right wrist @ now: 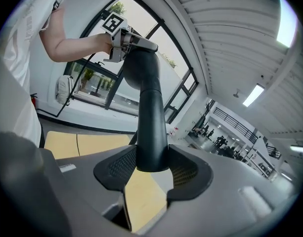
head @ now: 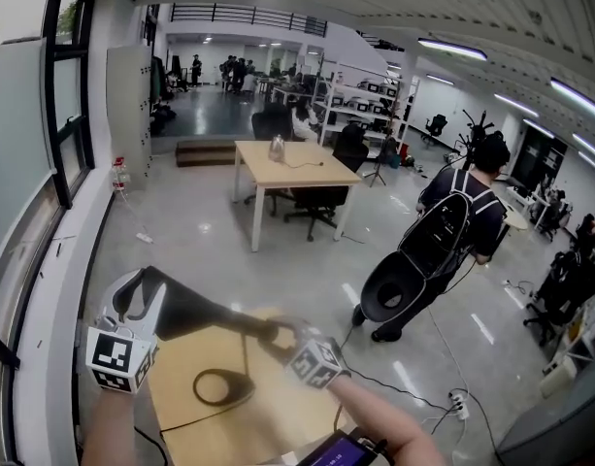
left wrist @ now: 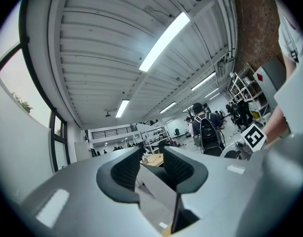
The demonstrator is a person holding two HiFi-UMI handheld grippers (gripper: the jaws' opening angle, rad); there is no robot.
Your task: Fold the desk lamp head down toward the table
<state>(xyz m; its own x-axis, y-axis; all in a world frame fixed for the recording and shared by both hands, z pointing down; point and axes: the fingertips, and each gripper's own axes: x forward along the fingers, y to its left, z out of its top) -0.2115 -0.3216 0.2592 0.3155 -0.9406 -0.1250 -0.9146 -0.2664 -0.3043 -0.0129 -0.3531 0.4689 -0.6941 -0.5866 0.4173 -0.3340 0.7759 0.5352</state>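
The black desk lamp has a ring-shaped base [head: 223, 387] on the light wooden table [head: 176, 382] and a thin stem [head: 246, 357] rising from it. Its long dark head [head: 195, 311] slants from upper left down to the right. My left gripper [head: 140, 295] is shut on the head's upper end; in the left gripper view a flat grey slab of the lamp [left wrist: 158, 187] sits between the pads of that gripper [left wrist: 151, 169]. My right gripper [head: 283, 336] is shut on the head's lower end near the stem. In the right gripper view the dark tube [right wrist: 152, 117] rises from the pads to the left gripper [right wrist: 125, 39].
A person with a backpack [head: 454, 229] stands on the floor to the right. A second wooden table [head: 289, 168] with chairs is farther off. A power strip [head: 459, 403] lies on the floor, a dark device [head: 342, 451] sits at the near edge, and windows [head: 25, 144] line the left wall.
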